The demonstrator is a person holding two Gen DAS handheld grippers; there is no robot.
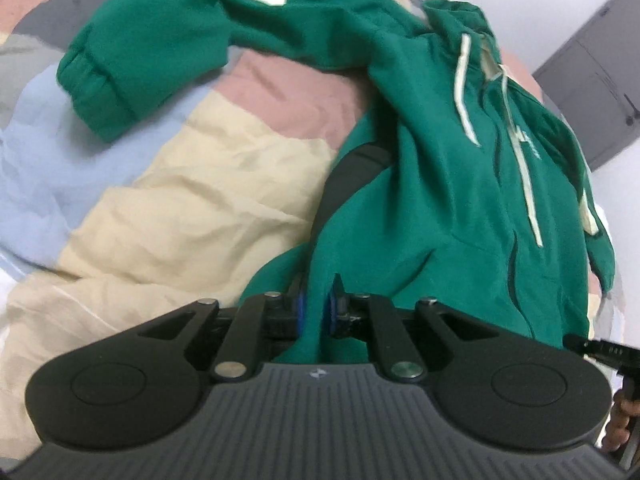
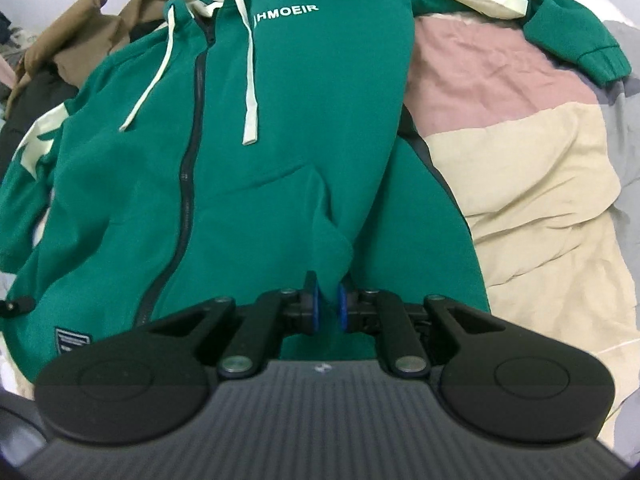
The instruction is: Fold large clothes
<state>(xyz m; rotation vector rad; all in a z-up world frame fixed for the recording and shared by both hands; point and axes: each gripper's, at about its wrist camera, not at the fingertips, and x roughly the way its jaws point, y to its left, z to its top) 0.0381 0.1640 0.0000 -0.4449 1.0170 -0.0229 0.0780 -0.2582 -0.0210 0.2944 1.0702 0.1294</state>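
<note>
Patchwork bedding (image 2: 520, 168) in pink, cream, blue and grey panels, soft and creased, covers the bed where I am working. On it lies the green fleece hoodie (image 2: 280, 128), front up, zipped, with cream drawstrings (image 2: 250, 80) and white chest lettering. My left hand-held gripper (image 1: 316, 310) pinches a fold of its hem between blue pads. My right hand-held gripper (image 2: 328, 304) clamps another bunched fold. Brown clothing (image 2: 80, 28) sits heaped near the far edge.
</note>
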